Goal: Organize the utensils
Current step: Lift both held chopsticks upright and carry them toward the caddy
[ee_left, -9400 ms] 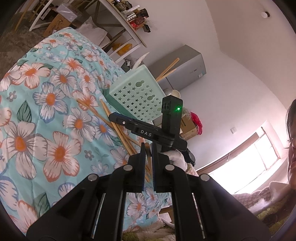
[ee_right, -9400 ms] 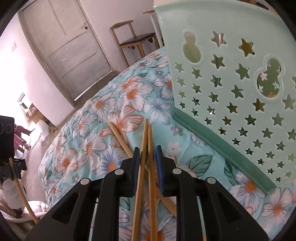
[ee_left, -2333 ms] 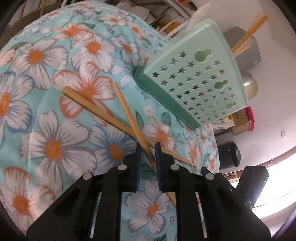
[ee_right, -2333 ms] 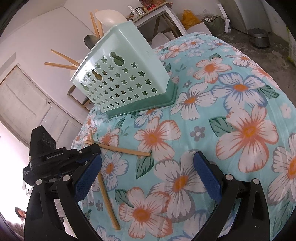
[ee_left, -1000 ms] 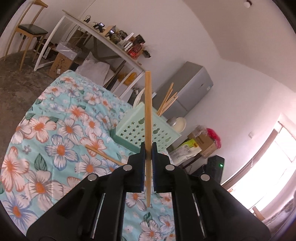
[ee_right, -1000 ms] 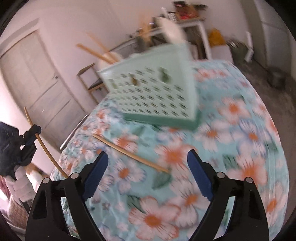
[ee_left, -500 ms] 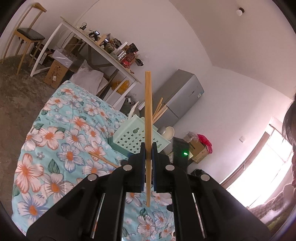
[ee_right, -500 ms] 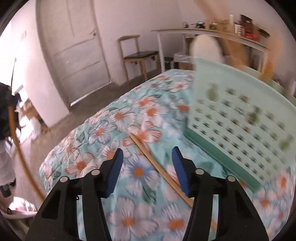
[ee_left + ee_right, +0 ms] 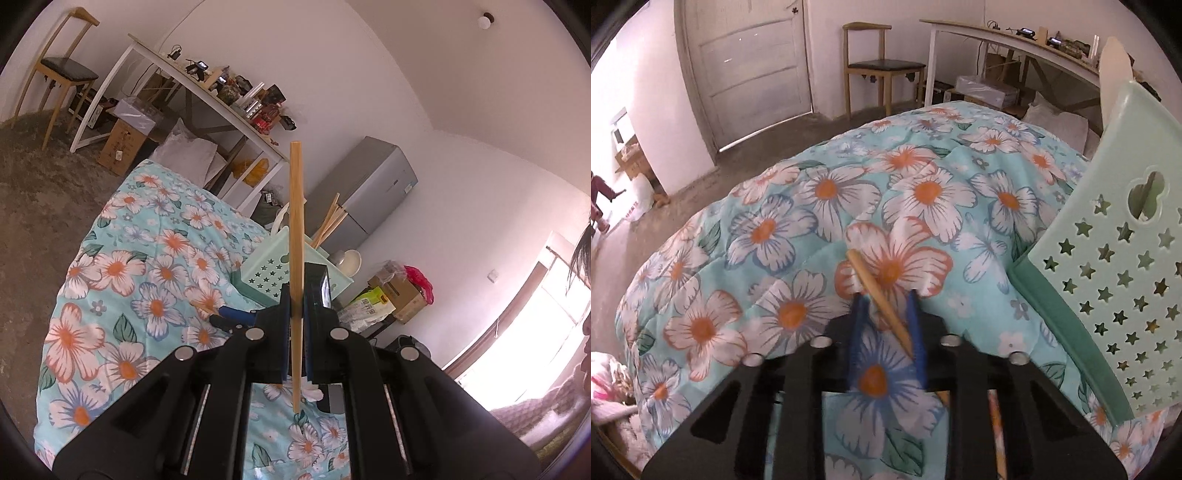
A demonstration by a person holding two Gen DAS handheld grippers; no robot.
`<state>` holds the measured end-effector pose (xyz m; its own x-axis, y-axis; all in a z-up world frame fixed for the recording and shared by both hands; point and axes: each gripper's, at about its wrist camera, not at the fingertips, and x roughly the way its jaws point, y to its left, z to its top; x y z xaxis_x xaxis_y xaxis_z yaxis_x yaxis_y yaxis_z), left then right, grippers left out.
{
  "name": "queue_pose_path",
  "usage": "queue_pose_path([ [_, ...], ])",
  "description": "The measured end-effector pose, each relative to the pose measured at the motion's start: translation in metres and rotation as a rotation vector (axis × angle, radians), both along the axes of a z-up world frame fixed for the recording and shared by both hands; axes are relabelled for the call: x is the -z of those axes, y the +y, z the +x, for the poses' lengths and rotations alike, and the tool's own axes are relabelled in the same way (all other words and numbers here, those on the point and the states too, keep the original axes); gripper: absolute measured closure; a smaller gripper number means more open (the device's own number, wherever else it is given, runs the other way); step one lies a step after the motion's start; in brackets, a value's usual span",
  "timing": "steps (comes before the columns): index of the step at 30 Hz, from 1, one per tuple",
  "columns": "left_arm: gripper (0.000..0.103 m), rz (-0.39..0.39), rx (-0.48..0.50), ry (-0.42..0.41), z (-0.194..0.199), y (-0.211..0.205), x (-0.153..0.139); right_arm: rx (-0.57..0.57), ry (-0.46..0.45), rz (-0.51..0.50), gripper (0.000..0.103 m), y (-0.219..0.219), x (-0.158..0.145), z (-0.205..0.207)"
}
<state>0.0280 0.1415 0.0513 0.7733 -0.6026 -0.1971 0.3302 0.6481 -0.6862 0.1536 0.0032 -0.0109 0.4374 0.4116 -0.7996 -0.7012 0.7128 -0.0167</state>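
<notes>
My left gripper [image 9: 297,314] is shut on a wooden chopstick [image 9: 296,221] and holds it upright in the air. Behind it, the mint green star-holed basket [image 9: 271,271] stands on the floral cloth with several chopsticks sticking out. My right gripper [image 9: 886,306] points down at the cloth. Its blue pads are closing on either side of a chopstick [image 9: 875,284] that lies slantwise between them. The stick is close against the right pad, and a gap still shows on the left. The basket [image 9: 1108,277] is just to the right. The left wrist view shows the right gripper [image 9: 227,318] low beside that stick.
The floral cloth [image 9: 775,236] drops off at its rounded edges to the bare floor. A wooden chair [image 9: 882,70], a door and a long white desk [image 9: 207,81] stand beyond. A grey fridge [image 9: 369,199] is behind the basket. A person is at the right edge.
My right gripper has swung down to the cloth, and its wide jaws have narrowed around the lying chopstick. The left gripper keeps its chopstick upright and has shifted only slightly.
</notes>
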Motion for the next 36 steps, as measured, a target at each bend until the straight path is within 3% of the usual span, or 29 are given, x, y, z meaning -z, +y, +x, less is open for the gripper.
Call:
queue_pose_path([
  [4, 0.098, 0.001, -0.001, 0.0, 0.0, -0.001, -0.001, -0.001, -0.01, 0.053, 0.099, -0.007, -0.014, -0.003],
  [12, 0.098, 0.02, 0.002, -0.004, 0.002, -0.007, -0.004, 0.07, -0.099, 0.215, 0.099, -0.038, -0.066, -0.005],
  [21, 0.098, 0.043, 0.008, -0.002, 0.007, -0.02, -0.008, 0.175, -0.214, 0.565, 0.099, -0.111, -0.141, -0.024],
  [28, 0.098, 0.054, 0.007, -0.002, 0.009, -0.027, -0.01, 0.249, -0.193, 0.746, 0.099, -0.179, -0.15, -0.035],
  [32, 0.098, 0.055, 0.017, -0.003, 0.011, -0.033, -0.01, 0.223, -0.137, 0.679, 0.099, -0.176, -0.134, -0.03],
  [35, 0.098, 0.054, 0.025, -0.001, 0.013, -0.037, -0.01, 0.119, -0.05, 0.493, 0.097, -0.137, -0.114, -0.026],
  [36, 0.098, 0.054, 0.026, -0.001, 0.013, -0.038, -0.01, 0.078, -0.029, 0.409, 0.089, -0.117, -0.101, -0.024],
])
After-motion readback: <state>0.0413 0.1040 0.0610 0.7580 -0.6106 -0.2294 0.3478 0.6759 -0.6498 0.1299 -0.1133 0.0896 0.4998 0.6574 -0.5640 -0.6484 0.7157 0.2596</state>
